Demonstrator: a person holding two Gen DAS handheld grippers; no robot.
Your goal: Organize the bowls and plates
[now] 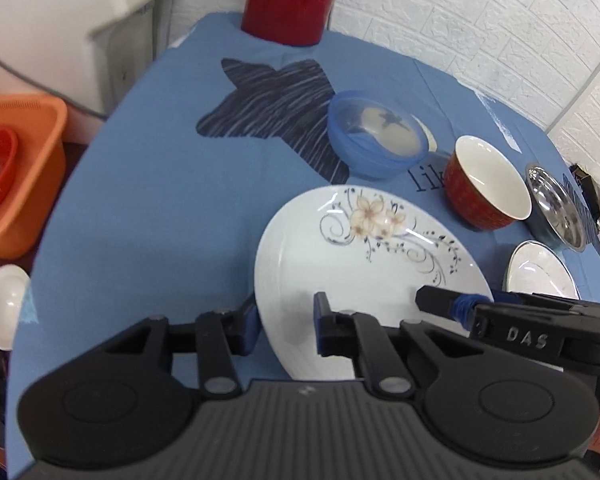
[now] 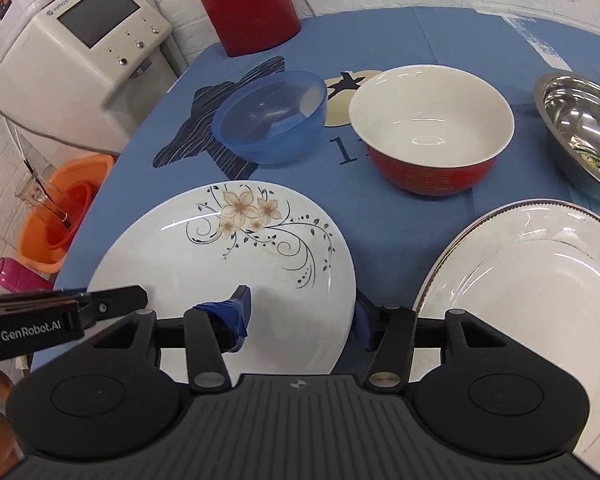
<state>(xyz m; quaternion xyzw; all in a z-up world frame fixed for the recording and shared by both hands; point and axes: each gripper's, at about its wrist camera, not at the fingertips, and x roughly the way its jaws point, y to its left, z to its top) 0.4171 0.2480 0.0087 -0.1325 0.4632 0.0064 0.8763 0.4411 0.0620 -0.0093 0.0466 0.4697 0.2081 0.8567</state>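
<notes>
Flowered plate straddled at both edges

Left wrist view: the left gripper reaches forward low over the blue cloth, its fingers apart and straddling the near left rim of the flowered plate, one blue pad outside the rim and one over the plate's face; whether they press it I cannot tell. The right gripper enters from the right, with its black finger over the plate's near right part. Beyond stand a blue bowl, a red bowl, a steel bowl and a white plate.

Right wrist view: the right gripper points forward, fingers parted across the flowered plate's right rim, one taped pad over the face, the other behind the edge. A silver-rimmed plate lies just beside it on the right
</notes>
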